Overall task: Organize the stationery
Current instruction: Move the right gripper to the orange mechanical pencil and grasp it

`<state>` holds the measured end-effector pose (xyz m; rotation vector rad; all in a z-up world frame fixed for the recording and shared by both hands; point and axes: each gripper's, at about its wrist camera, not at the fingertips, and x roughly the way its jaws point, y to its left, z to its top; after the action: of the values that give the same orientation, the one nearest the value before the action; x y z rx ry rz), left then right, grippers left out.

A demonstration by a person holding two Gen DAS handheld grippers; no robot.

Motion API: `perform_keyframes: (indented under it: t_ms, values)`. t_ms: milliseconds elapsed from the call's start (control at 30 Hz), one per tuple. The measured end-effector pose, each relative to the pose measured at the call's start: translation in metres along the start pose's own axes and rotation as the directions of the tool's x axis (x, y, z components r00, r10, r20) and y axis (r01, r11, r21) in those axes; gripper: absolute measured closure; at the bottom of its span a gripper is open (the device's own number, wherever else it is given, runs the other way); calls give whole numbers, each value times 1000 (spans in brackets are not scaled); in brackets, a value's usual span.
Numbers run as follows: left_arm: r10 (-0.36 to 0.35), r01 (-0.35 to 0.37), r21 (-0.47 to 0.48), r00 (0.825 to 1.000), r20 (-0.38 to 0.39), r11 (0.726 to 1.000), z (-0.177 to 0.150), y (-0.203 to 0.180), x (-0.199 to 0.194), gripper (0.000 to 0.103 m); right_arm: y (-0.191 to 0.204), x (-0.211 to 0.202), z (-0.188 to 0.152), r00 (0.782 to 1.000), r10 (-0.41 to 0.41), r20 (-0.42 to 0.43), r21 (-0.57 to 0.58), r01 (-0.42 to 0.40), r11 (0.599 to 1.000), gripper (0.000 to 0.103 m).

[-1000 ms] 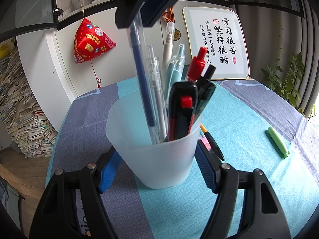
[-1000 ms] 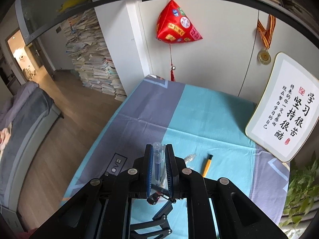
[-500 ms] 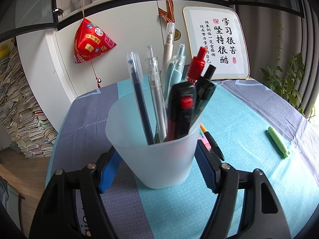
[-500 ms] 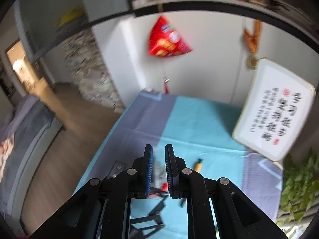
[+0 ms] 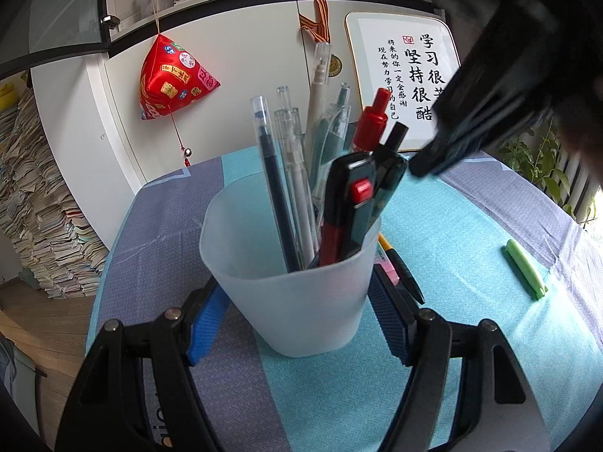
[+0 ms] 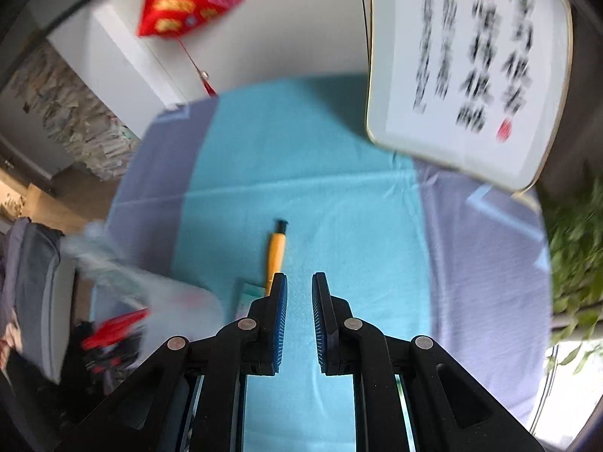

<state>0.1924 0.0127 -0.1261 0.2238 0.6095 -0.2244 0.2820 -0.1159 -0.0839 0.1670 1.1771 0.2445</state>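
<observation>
**Two loose pens, one crowded cup**

Left gripper [image 5: 297, 324] hugs the cup [image 5: 290, 282], pads on both sides. Right gripper [image 6: 299, 316] hovers empty, fingers narrowly parted, over the yellow pen [image 6: 276, 252] beside the cup. Green pen [image 5: 525, 273] lies well apart. Risk: that narrow gap could nudge the yellow pen rolling; the packed cup might jam new arrivals.

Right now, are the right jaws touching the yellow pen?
Apart. The right wrist view shows the right gripper open and empty, with the yellow pen lying beyond.
</observation>
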Motion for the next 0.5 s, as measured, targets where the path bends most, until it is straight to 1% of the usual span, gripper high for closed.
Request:
perform_keyframes:
  t_ms: [133,233,367,500]
  values:
    - [0,0,0,1000,1,1000,0,0,0,32,2,27,10,999,29,-15,25,-29,999,90]
    - [1,-1,1,1000,1,1000,0,0,0,32,7,40,15,999,29,-36,26,-28,999,85]
    - [1,-1,1,1000,1,1000,0,0,0,32,12,52,17,997,50,-52,29,-49,998,85]
    - [1,-1,1,1000,0,1000,0,0,0,32,16,60,17,998,22,-57,9,-22,1000,85]
